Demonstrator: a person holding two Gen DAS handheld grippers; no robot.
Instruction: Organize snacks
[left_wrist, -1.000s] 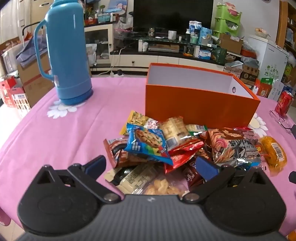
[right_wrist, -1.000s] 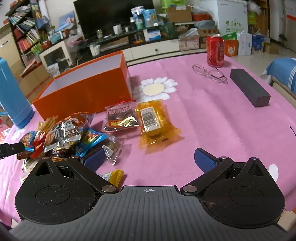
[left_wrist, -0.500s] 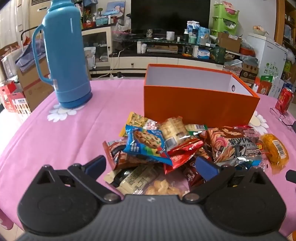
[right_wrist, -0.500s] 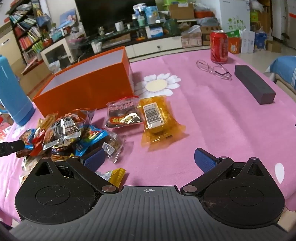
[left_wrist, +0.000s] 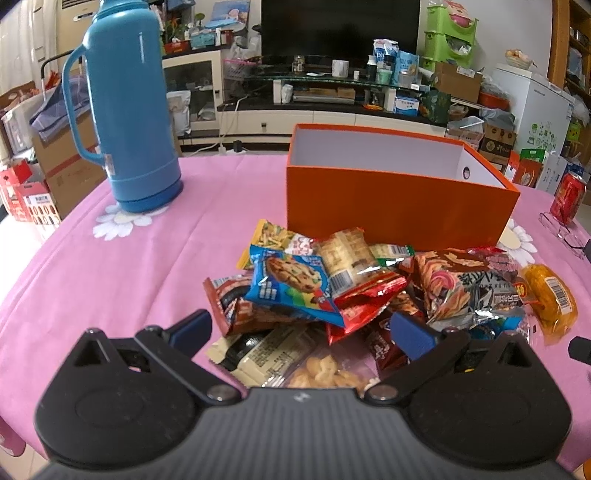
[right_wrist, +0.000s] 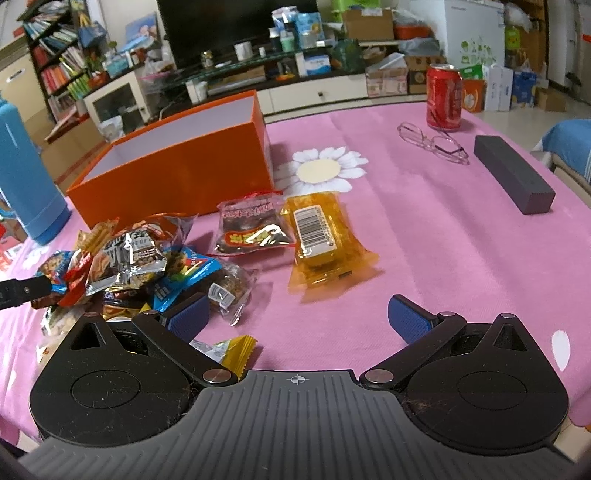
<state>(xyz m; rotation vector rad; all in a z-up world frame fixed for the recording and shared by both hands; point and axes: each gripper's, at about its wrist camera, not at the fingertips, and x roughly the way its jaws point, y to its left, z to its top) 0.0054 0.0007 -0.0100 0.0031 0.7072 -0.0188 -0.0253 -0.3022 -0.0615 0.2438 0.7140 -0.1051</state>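
Note:
A heap of snack packets lies on the pink tablecloth in front of an open orange box (left_wrist: 395, 210) (right_wrist: 177, 177). A blue cookie packet (left_wrist: 291, 288) tops the heap. An orange-wrapped snack (right_wrist: 321, 236) (left_wrist: 552, 295) and a dark red packet (right_wrist: 255, 229) lie apart at the heap's right. My left gripper (left_wrist: 301, 330) is open, hovering low over the near side of the heap. My right gripper (right_wrist: 297, 319) is open above the cloth, just short of the orange-wrapped snack, nothing between its fingers.
A tall blue thermos (left_wrist: 133, 107) stands at the back left. On the right are a red soda can (right_wrist: 444, 96), a pair of glasses (right_wrist: 432, 142) and a dark grey block (right_wrist: 513, 173). Furniture and cartons crowd the room behind.
Both views have shifted slightly: the left gripper drew back and rose a little, the right gripper edged toward the orange-wrapped snack. Both stay open. No packet has moved.

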